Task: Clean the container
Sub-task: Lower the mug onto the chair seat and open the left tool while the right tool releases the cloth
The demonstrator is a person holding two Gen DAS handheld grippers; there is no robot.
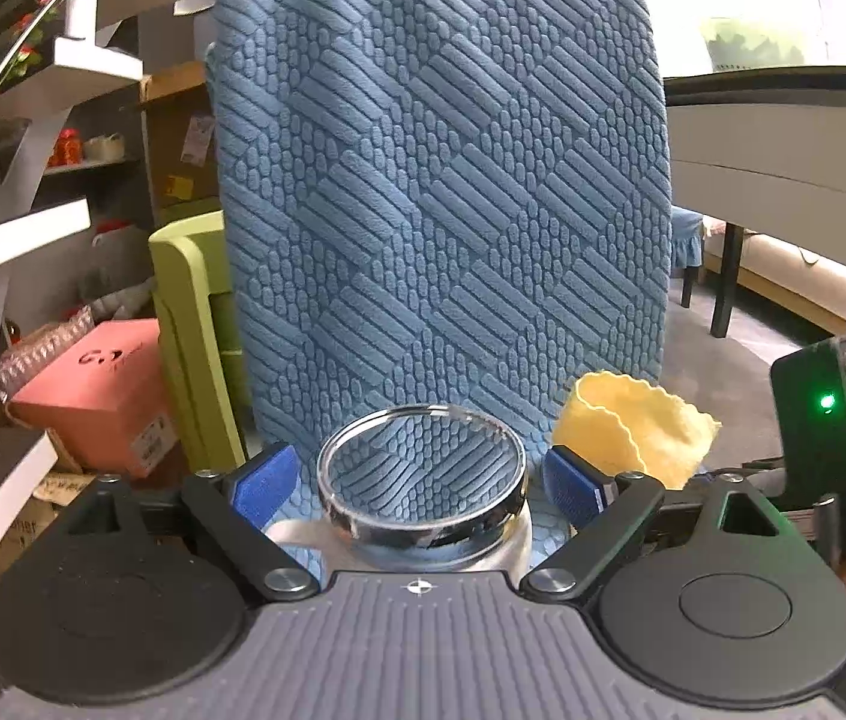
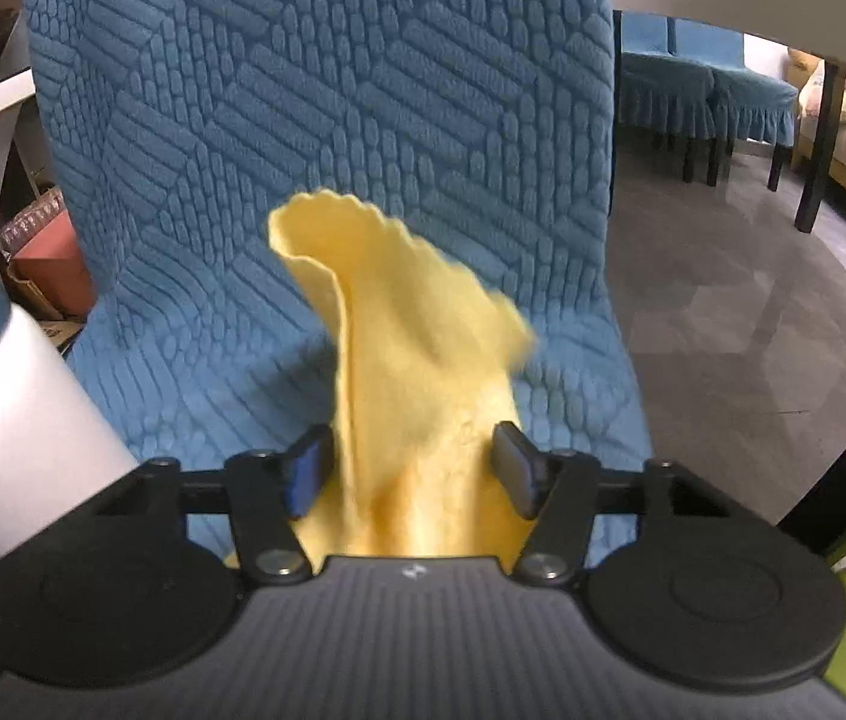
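Your left gripper (image 1: pixel 421 483) grasps the clear glass container (image 1: pixel 423 492) between its blue pads (image 1: pixel 267 477), mouth facing the blue-covered chair (image 1: pixel 441 192). Your right gripper (image 2: pixel 414 474) grips the yellow cloth (image 2: pixel 417 360), which stands up between the fingers, just right of the container in the left wrist view.

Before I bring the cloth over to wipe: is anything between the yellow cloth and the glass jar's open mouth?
Nothing visible. The jar sits between the left gripper fingers, mouth uncovered; the yellow cloth in the right gripper stands just beside it, only the chair's blue cover behind.
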